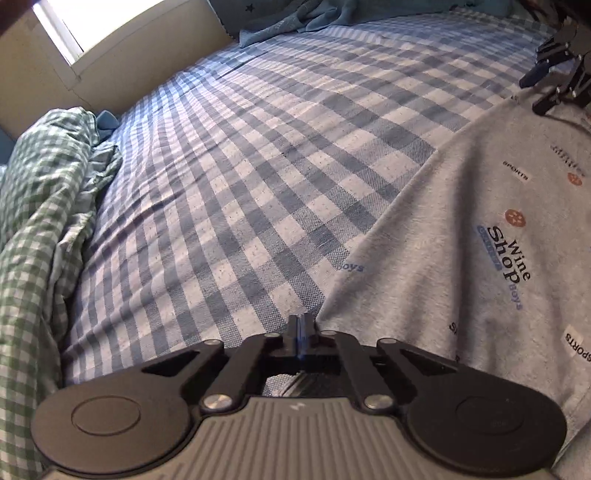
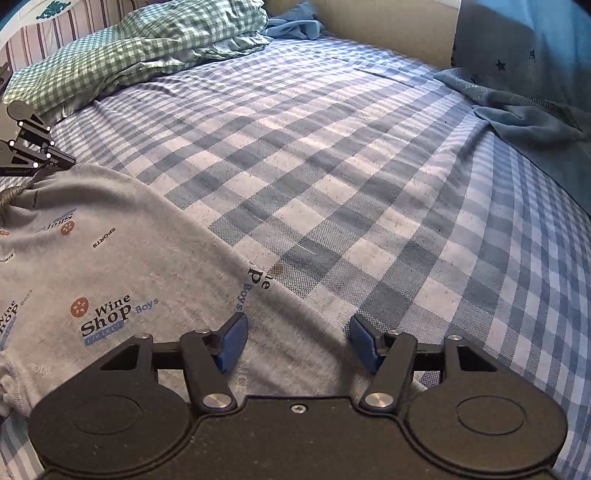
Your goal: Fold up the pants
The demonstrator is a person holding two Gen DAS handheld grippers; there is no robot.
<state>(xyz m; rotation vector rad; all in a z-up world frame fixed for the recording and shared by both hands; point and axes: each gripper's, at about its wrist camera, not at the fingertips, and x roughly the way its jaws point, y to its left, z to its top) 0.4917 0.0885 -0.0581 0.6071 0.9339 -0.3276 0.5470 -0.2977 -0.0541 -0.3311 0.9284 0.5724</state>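
Note:
Grey pants point(image 1: 461, 221) printed with "Wine Shop" and "Sports" lie flat on the blue checked bed sheet point(image 1: 240, 166). My left gripper point(image 1: 301, 323) is shut, its tips pinching the near left corner of the pants. In the right wrist view the same gripper point(image 2: 68, 161) sits at the puckered waistband corner beside a drawstring point(image 2: 14, 192). Over the other end of the pants point(image 2: 110, 258), my right gripper point(image 2: 297, 334) is open. Its blue pads point(image 2: 232, 341) stand apart just above the cloth near its edge. The right gripper point(image 1: 537, 92) also shows at the top right of the left wrist view.
A crumpled green checked quilt point(image 2: 147, 40) lies along one side of the bed. A blue blanket point(image 2: 535, 122) is bunched at the other side against a beige wall point(image 2: 388, 26). A bright window point(image 1: 92, 26) is in that wall. Bare checked sheet point(image 2: 369, 166) stretches beyond the pants.

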